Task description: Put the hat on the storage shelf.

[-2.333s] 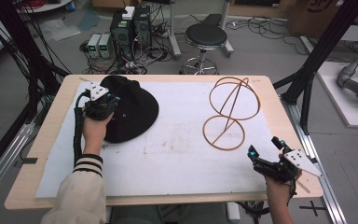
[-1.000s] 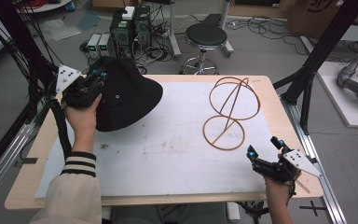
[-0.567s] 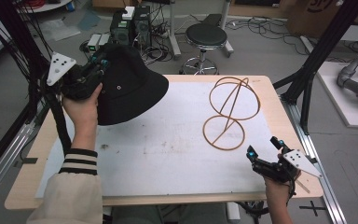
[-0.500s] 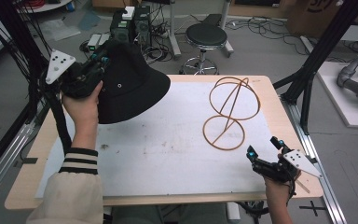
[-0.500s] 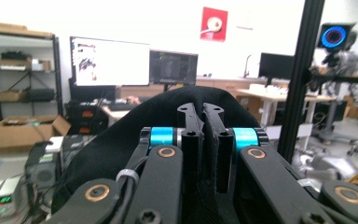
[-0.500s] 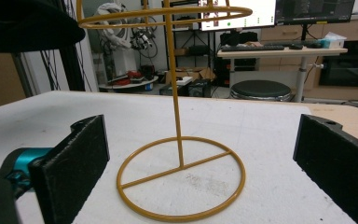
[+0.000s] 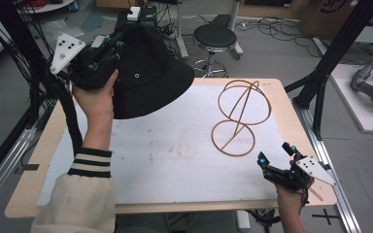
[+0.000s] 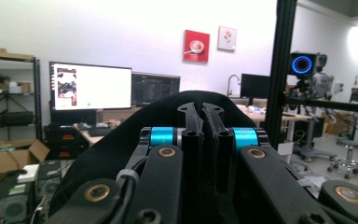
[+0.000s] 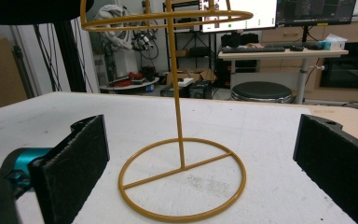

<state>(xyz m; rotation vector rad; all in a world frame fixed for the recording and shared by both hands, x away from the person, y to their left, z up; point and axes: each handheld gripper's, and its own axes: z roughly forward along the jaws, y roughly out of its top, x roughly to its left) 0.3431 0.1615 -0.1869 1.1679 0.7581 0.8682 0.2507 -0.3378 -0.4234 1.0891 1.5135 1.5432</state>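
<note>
Left hand-held gripper (image 7: pixel 108 47) clamped on black bucket hat (image 7: pixel 148 77) brim, hat up above the table's (image 7: pixel 175 160) far-left corner. Right hand-held gripper (image 7: pixel 278 160) jaws apart, idle near the gold wire hat stand (image 7: pixel 240 114). Risks: thin brim pinch slips; swinging hat tips the light stand.

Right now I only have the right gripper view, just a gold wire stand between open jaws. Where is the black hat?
Observer: The left gripper holds the black hat up in the air over the table's far left corner.
Operator: Is it really clamped?
Observer: Yes, the left gripper view shows both jaws pressed together on the hat fabric.
Operator: And where is my right gripper?
Observer: The right gripper sits low at the near right edge of the table, short of the stand and not touching it.
</note>
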